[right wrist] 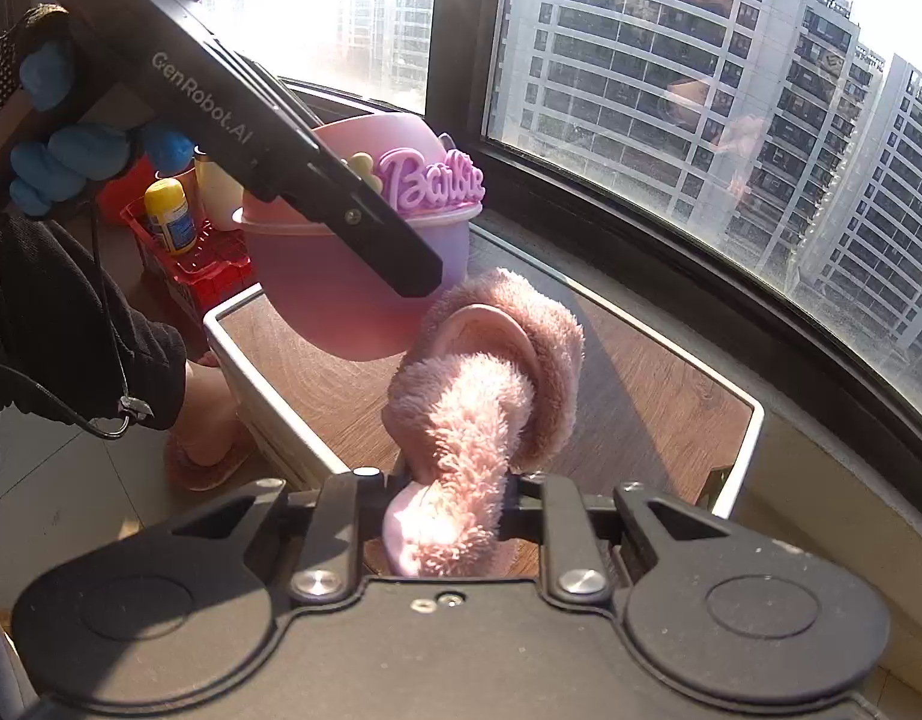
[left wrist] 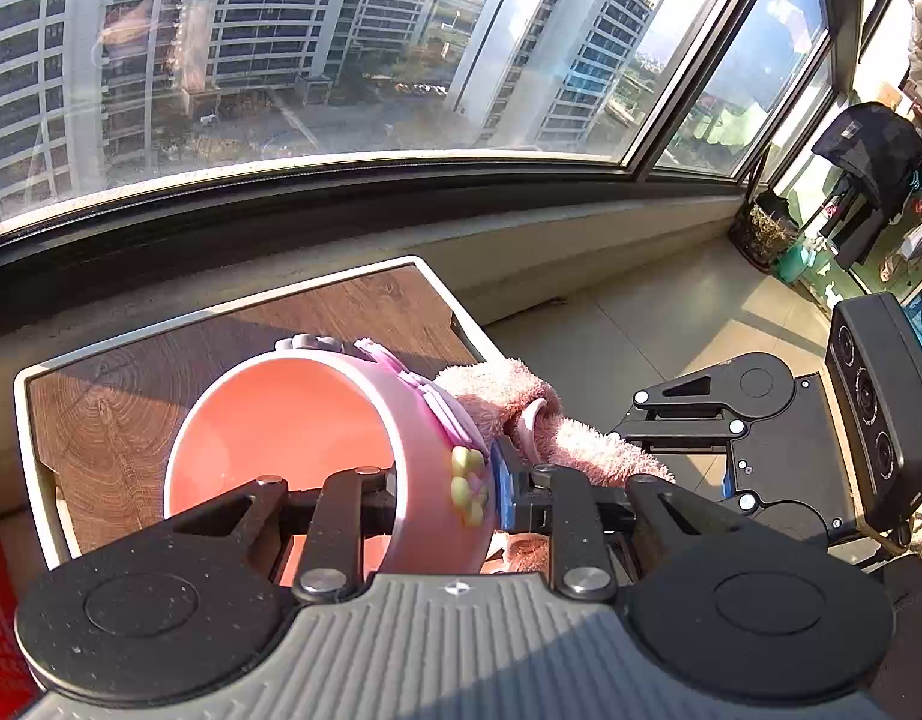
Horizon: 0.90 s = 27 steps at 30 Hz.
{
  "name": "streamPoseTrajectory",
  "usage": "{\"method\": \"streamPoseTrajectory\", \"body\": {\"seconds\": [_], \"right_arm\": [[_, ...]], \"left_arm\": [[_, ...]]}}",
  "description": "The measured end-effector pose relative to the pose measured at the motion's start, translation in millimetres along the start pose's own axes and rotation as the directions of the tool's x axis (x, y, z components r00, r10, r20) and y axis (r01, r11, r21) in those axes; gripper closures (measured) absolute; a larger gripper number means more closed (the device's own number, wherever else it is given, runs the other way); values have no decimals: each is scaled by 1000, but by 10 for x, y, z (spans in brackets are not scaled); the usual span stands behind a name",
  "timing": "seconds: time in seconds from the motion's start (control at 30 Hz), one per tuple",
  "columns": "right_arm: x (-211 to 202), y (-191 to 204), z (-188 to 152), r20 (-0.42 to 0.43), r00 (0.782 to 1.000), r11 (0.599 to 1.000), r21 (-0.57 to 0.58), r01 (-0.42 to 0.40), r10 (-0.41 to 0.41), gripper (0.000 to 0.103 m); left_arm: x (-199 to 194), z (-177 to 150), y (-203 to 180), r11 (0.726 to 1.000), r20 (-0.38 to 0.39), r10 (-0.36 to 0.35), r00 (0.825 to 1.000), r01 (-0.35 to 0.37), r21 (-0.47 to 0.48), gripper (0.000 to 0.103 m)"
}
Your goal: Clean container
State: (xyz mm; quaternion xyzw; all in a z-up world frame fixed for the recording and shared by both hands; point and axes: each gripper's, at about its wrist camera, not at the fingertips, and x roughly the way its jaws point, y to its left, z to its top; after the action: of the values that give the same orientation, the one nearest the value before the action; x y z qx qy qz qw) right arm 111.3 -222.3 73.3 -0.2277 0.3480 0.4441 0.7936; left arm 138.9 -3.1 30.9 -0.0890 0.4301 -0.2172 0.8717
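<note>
- Right gripper (right wrist: pixel 446 495): jaws pinched on a fluffy pink cloth (right wrist: pixel 491 384). The cloth bulges forward from the jaws in a rolled loop.
- Left gripper (left wrist: pixel 446 495): jaws clamped on the wall of the pink container (left wrist: pixel 317 420), one finger inside, one outside against the rim.
- Container is held tilted on its side above the wood-topped tray table (left wrist: pixel 131 408); its open mouth faces the left wrist camera. A raised "Barbie" badge (right wrist: pixel 431 180) sits on its outer wall.
- Cloth lies against the container's outer side, just beside the rim; from the right wrist view it sits just below the base.
- A hand in a blue glove (right wrist: pixel 71 150) grips the left gripper's handle.
- Beyond the table: red basket (right wrist: pixel 191 264) with a yellow bottle (right wrist: pixel 170 216).
- Farthest: window (left wrist: pixel 341 60), high-rise blocks outside.
</note>
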Motion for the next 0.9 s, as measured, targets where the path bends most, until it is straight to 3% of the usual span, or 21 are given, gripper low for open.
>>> {"method": "streamPoseTrajectory", "body": {"seconds": [0.1,0.4,0.7,0.8,0.9], "right_arm": [[42,-44,44,4,1000,999,47,4,-4,83],[94,-4,143,22,995,987,122,-100,98,83],[28,177,140,10,977,975,64,-211,211,83],[27,219,147,-17,985,984,31,-173,174,83],[71,128,149,-34,994,991,80,-104,107,83]], "left_arm": [[2,5,-42,1000,2,1,1000,-1,4,80],[15,52,-41,998,11,59,998,-59,-19,79],[22,83,63,992,22,107,994,-105,-66,79],[21,91,117,989,21,121,992,-119,-92,80],[27,94,142,985,15,131,991,-129,-112,80]]}}
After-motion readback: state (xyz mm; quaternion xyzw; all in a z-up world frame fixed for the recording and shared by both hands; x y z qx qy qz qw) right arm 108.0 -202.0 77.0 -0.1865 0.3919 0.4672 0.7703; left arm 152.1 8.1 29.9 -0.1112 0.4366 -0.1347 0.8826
